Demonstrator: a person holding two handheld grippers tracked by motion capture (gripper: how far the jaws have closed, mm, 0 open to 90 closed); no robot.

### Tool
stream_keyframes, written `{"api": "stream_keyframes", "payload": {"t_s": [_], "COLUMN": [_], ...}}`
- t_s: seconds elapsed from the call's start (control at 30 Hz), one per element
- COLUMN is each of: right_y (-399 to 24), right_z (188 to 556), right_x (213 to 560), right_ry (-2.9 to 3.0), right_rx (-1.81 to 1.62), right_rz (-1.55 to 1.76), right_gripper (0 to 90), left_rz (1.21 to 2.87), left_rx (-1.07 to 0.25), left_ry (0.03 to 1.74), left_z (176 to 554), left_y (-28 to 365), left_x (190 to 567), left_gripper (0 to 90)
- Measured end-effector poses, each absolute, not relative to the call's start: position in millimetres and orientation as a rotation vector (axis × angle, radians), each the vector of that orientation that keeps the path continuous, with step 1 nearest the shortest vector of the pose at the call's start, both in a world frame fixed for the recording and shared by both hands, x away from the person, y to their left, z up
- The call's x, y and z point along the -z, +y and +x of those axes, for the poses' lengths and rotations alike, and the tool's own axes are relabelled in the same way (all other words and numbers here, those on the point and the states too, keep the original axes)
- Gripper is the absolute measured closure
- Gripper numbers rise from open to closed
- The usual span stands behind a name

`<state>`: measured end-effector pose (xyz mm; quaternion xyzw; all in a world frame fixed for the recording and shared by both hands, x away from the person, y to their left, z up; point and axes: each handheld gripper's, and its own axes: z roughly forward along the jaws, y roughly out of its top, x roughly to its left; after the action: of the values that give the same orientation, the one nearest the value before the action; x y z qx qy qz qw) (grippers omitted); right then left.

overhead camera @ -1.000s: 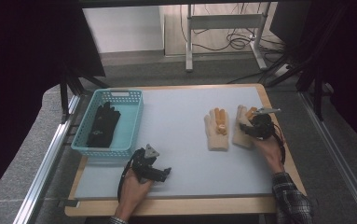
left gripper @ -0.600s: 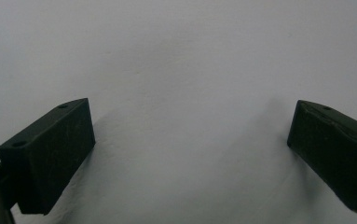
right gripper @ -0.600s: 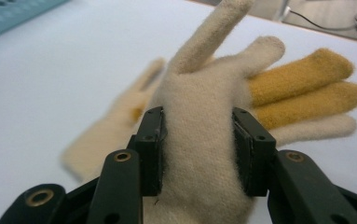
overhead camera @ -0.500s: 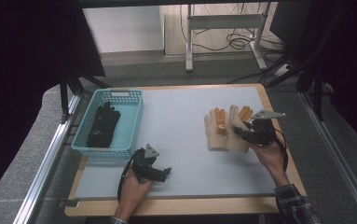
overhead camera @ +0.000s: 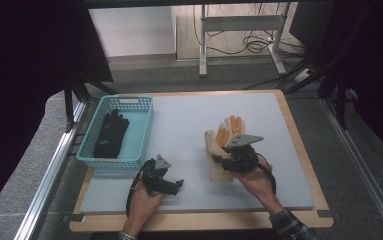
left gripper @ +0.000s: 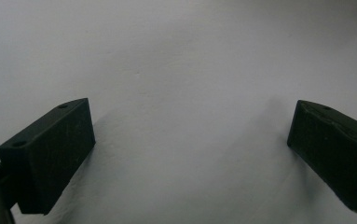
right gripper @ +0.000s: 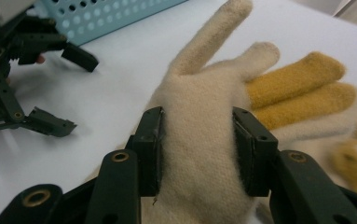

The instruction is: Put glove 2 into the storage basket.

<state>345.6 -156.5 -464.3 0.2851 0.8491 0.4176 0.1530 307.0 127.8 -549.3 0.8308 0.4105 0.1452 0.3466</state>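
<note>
So the right hand-held gripper has the cream glove pinched across the palm part, one black jaw pressed into each side of the knit, and the fabric bulges up between them. From the right gripper view the glove's fingers stick out past the jaws, away from the person's hand, cream ones on top and mustard-yellow fingers fanning off to the side. Looks like a second glove lying right against it there, but it's blurry, can't really tell.

From the high view the glove sits on the right half of the tabletop, its cuff end under the right hand-held gripper, orange-tipped fingers pointing toward the far edge.

The left hand-held gripper is down near the front edge of the tabletop, well apart from the glove, jaws spread wide with nothing but bare white surface between them in its own view.

There's a light blue basket on the left side with a black glove lying inside it, just beyond the left hand-held gripper.
</note>
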Motion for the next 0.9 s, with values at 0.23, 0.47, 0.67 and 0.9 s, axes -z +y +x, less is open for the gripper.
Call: {"api": "stream_keyframes", "payload": {"t_s": [0.23,0.47,0.67,0.9], "right_y": [-126.5,-121.6,-148.9,-185.2], "right_z": [339.6,334.6,340.4,358.6], "right_x": [496.7,517.2,494.8,491.8], "right_ry": [2.502,2.552,2.478,2.417], "right_rx": [-1.173,-1.173,-1.213,-1.165], "right_rz": [0.809,0.808,0.839,0.928], "right_gripper": [56.3,40.0,42.2,60.4], "left_rz": [2.156,2.156,2.154,2.160], "left_rx": [-0.377,-0.377,-0.376,-0.376], "left_ry": [1.065,1.065,1.067,1.062], "left_z": [307.0,307.0,306.9,307.1], "left_y": [127.9,127.9,127.8,128.1], "left_x": [549.3,549.3,549.3,549.1], "left_gripper": [0.8,0.8,0.8,0.8]}}
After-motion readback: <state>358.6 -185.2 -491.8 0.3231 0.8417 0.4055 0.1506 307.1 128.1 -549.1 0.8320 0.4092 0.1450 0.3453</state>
